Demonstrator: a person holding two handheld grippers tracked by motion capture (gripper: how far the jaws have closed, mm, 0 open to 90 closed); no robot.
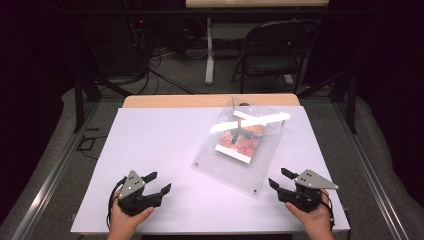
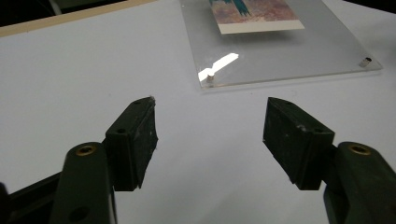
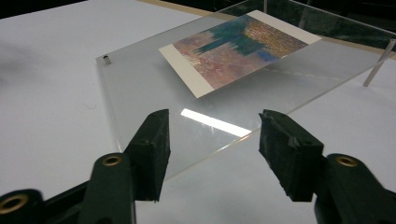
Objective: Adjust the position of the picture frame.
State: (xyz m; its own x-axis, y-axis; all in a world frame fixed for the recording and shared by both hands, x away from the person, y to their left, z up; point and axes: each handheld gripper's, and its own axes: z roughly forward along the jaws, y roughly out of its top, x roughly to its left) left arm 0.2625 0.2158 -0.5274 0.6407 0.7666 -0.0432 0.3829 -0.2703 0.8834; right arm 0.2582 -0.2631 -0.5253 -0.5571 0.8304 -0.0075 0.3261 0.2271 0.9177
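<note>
A clear acrylic frame lies on the white table, right of centre, with a colourful printed picture inside it. In the left gripper view the frame lies ahead, its picture at the top. In the right gripper view the frame's near edge is just beyond the jaws, with the picture on it. My left gripper is open near the front edge, left of the frame. My right gripper is open beside the frame's near right corner. Nothing sits between either pair of jaws.
Small metal standoffs sit at the frame's corners. A second clear sheet with a bright glare rests across the frame's far end. Beyond the table stand a folding chair and cables on the floor.
</note>
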